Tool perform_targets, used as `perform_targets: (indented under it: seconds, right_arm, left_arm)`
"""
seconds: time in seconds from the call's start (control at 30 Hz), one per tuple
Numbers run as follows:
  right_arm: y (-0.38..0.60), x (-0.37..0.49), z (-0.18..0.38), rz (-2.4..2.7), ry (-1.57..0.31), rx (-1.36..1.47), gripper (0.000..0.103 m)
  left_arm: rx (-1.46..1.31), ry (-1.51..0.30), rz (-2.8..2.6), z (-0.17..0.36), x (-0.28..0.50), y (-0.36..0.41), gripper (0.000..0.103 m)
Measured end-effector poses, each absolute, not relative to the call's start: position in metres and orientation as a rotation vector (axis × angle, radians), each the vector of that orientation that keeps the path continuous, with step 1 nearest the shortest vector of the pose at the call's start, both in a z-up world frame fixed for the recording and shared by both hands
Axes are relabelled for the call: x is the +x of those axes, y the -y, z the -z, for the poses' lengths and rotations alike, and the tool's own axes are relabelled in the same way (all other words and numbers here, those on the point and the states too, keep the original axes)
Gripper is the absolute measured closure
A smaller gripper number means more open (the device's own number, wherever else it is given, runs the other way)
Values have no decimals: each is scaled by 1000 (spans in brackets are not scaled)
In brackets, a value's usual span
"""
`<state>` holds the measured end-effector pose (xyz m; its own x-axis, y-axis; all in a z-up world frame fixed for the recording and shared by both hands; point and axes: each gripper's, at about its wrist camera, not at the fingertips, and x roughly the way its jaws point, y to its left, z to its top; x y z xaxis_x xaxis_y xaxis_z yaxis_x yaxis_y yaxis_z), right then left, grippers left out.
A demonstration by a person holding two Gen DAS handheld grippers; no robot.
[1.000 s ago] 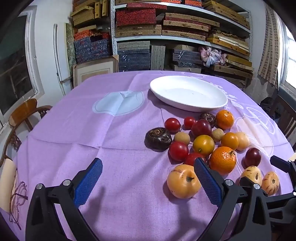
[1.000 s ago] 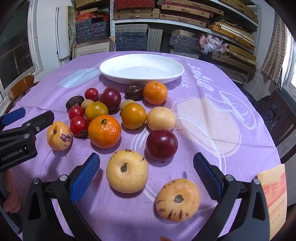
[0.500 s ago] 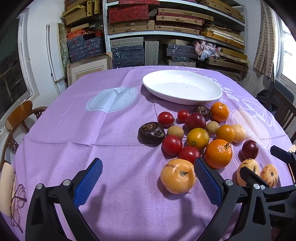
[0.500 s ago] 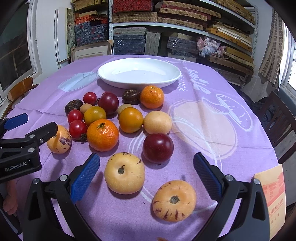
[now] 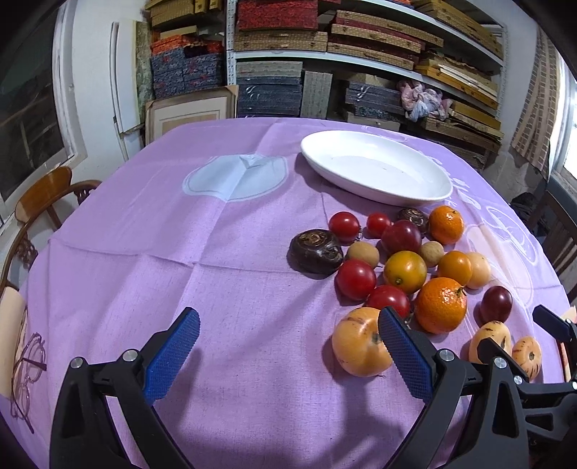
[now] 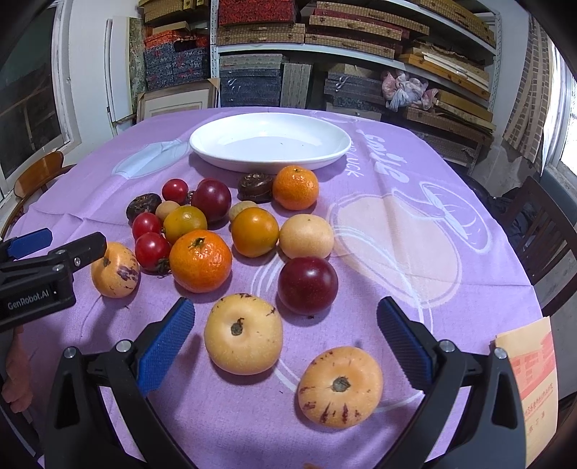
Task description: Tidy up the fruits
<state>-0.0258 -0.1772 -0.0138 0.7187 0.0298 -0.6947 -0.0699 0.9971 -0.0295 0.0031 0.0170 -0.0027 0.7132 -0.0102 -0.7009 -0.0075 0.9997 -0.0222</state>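
Note:
A white oval plate (image 5: 375,173) (image 6: 270,140) lies empty at the back of the purple tablecloth. In front of it sits a cluster of fruit: tangerines (image 6: 200,260), red tomatoes (image 5: 355,279), dark plums (image 6: 307,285) and pale speckled melons (image 6: 243,333). My left gripper (image 5: 288,321) is open over bare cloth at the cluster's left. Its right finger overlaps an orange-yellow fruit (image 5: 360,342). My right gripper (image 6: 285,314) is open, and a pale fruit and a speckled one (image 6: 340,386) lie between its fingers on the cloth.
Shelves of stacked boxes (image 6: 306,32) fill the wall behind the table. A wooden chair (image 5: 43,194) stands at the left, another chair (image 6: 541,231) at the right. Glasses (image 5: 29,364) rest near the left edge, a paper packet (image 6: 530,378) at the right edge.
Both views have swayed only slightly. The grippers stay open and no fruit has moved.

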Motion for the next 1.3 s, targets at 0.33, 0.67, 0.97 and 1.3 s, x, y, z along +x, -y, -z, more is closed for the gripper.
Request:
perform_targets:
  seconds: [0.33,0.67,0.97,1.3]
  right_arm:
    - [179,-23,15,-58,-779,-39,4]
    - [180,-22,15,-57,-776,-38,4]
    - [180,-22,16,-59,-777,-38,4]
    - [180,-24,14,-63,-783,-32,4]
  left_arm:
    - [-4,-751,-10,-1,-2,-16,3]
    - [-27,-762,-8,-1,-1,-19,3]
    - [-26,-761,-8,-1,-2,-19,3]
    - [-27,-762,-8,0,-1,-19,3]
